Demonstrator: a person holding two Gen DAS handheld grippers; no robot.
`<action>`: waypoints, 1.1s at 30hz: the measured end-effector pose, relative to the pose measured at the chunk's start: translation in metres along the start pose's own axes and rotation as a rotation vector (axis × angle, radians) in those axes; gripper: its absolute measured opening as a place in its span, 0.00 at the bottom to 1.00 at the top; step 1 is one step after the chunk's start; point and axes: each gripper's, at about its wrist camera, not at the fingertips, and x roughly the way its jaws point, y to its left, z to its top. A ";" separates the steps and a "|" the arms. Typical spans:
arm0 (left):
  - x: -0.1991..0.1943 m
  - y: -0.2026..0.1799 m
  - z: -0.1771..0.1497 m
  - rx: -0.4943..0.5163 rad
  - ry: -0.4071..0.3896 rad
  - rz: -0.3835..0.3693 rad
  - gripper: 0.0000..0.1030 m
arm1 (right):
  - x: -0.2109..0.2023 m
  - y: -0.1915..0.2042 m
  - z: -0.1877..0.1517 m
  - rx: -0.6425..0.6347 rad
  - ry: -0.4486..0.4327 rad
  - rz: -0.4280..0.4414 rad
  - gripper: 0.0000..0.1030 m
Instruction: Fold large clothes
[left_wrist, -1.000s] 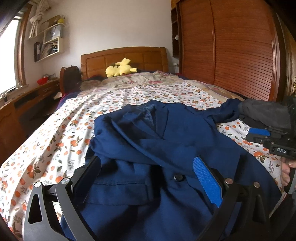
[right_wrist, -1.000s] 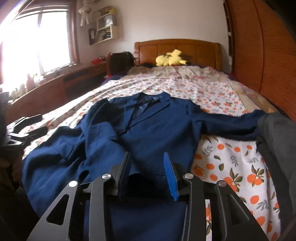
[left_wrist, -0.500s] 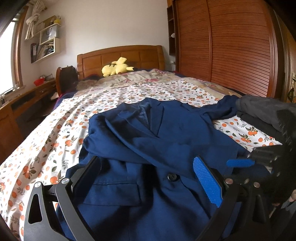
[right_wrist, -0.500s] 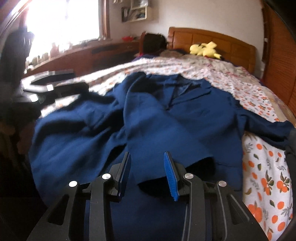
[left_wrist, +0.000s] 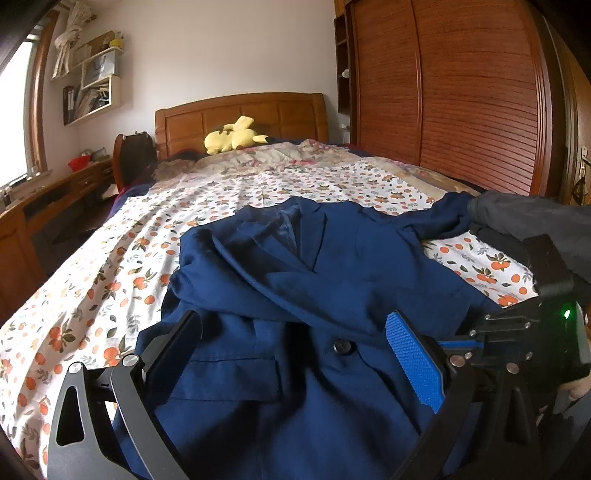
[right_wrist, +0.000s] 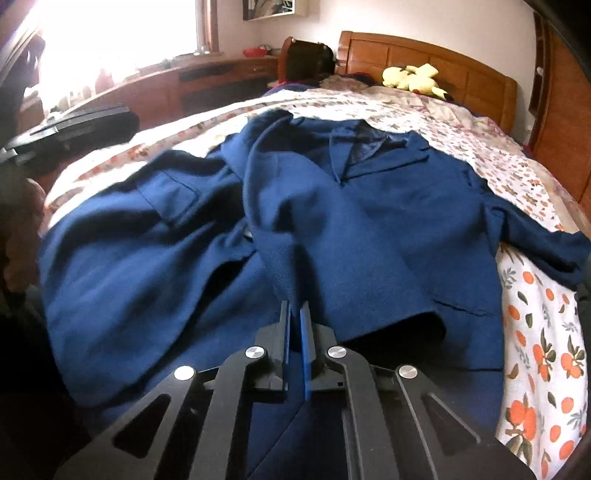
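Navy blue cloth fills the near half of both views: a suit jacket (left_wrist: 332, 295) lies face up and rumpled on the bed (left_wrist: 110, 266), its collar toward the wooden headboard (left_wrist: 240, 118) and its hem toward the cameras. The sheet under it is white with an orange-fruit print. In the right wrist view the right gripper (right_wrist: 294, 314) has its 2 fingers drawn almost together, pinching a raised ridge of the jacket's front panel near the hem; the cloth stands up in a narrow crease that runs straight into the blue pad. The left gripper (left_wrist: 295, 350) stands wide, its black finger on one side and its blue ribbed pad (left_wrist: 413, 362) on the other, with the jacket's dark button (left_wrist: 341, 346) and a flap pocket lying between them; the fingers seem to sit just above or lightly on the cloth, and nothing is pinched. 1 sleeve stretches off toward the wardrobe (left_wrist: 461, 92) side, ending beside a dark grey garment (left_wrist: 535, 218). A yellow plush toy (left_wrist: 232, 138) rests against the headboard.
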 end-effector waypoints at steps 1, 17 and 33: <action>-0.002 0.001 0.000 -0.003 -0.004 0.001 0.97 | -0.006 0.001 0.003 -0.004 -0.018 -0.002 0.03; -0.031 0.023 0.001 -0.030 -0.048 0.021 0.97 | -0.106 0.007 0.053 0.063 -0.219 0.072 0.03; -0.042 0.021 -0.002 -0.035 -0.083 0.009 0.97 | -0.077 -0.073 0.051 0.148 -0.194 -0.291 0.15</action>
